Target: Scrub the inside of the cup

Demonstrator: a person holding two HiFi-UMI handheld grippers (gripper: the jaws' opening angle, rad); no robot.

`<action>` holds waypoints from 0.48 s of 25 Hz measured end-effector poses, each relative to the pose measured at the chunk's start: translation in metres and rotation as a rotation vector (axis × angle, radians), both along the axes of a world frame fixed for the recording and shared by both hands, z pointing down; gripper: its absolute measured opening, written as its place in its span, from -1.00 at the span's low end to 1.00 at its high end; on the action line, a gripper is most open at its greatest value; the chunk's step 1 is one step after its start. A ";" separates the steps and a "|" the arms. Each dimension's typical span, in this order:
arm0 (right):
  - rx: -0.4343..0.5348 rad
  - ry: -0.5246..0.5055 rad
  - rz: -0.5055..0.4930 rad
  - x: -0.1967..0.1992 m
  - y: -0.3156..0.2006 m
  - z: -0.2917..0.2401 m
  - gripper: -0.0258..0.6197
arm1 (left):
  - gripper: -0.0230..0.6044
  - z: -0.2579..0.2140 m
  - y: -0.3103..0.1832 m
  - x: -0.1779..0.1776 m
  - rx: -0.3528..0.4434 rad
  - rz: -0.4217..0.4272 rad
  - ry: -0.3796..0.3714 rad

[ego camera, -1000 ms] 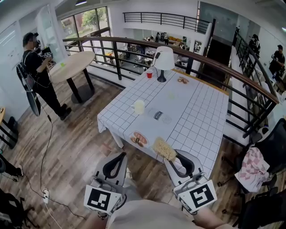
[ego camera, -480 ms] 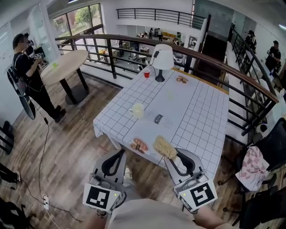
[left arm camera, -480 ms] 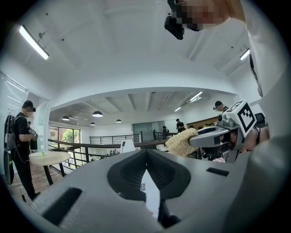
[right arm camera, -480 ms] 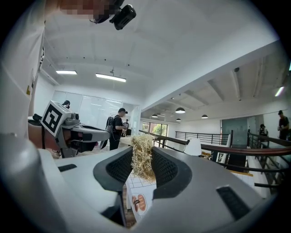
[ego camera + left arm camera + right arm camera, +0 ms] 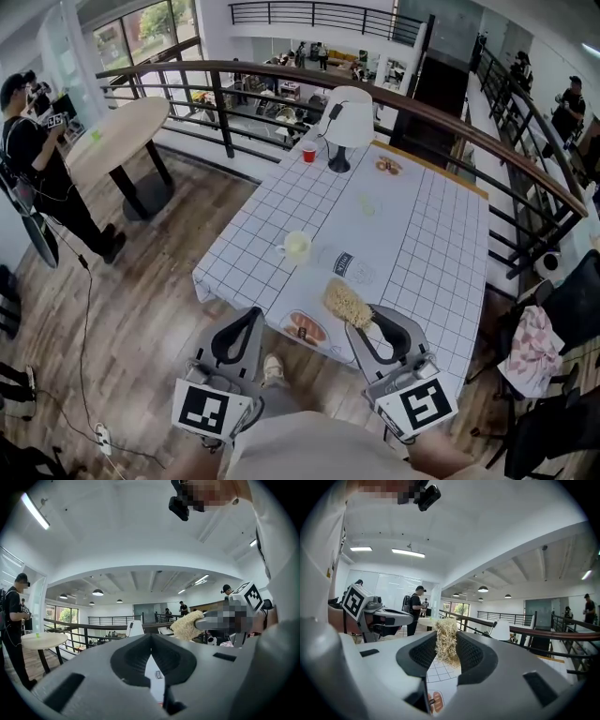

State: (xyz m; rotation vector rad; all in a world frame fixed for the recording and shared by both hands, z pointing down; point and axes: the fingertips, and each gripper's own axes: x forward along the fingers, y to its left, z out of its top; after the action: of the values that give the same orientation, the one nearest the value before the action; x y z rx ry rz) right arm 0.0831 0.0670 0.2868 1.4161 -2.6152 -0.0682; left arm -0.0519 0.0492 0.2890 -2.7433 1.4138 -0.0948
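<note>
Looking steeply down from the head view, a long table (image 5: pixel 422 253) with a white grid cloth runs from the bottom centre toward the top of the frame. The cup (image 5: pixel 297 247), pale and upright, stands on the cloth near the table's left edge, just left of the frame's centre. Both grippers sit low in the frame, at the table's near end and well apart from the cup. The left gripper (image 5: pixel 251 314) is at lower left, over the wooden floor just off the table's corner; the cup lies above it and slightly to its right. In its own view the left gripper (image 5: pixel 151 643) has its jaws pressed together with nothing between them. The right gripper (image 5: pixel 367 317) is at lower right, over the table's near edge, pinching a brush (image 5: pixel 348 303) whose pale fibrous head points up and left toward the cup without reaching it. In the right gripper view the right gripper (image 5: pixel 446 641) has its jaws closed on the brush (image 5: pixel 446 639). A plate (image 5: pixel 307 328) lies on the cloth between the two grippers, below the cup. A lamp (image 5: pixel 347 120) stands at the table's far end.
</note>
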 end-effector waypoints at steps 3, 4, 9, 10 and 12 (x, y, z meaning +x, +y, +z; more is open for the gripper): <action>-0.007 0.008 0.025 -0.014 -0.037 -0.003 -0.57 | -0.88 0.000 -0.036 -0.013 -0.026 0.026 0.005; -0.001 0.011 0.031 -0.019 -0.049 -0.006 -0.57 | -0.88 0.000 -0.048 -0.018 -0.027 0.034 0.008; 0.007 0.026 0.077 -0.042 -0.107 -0.012 -0.57 | -0.88 0.000 -0.108 -0.040 -0.015 0.080 0.002; 0.004 0.029 0.084 -0.047 -0.115 -0.012 -0.57 | -0.88 0.002 -0.116 -0.044 -0.031 0.089 0.003; -0.003 0.028 0.100 -0.059 -0.128 -0.011 -0.57 | -0.88 0.006 -0.128 -0.052 -0.055 0.111 0.007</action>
State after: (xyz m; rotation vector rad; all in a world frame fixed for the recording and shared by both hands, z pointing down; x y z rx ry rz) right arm 0.0239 -0.0607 0.2759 1.5307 -2.5171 -0.0707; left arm -0.1042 -0.0784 0.2954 -2.8619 1.2764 -0.1212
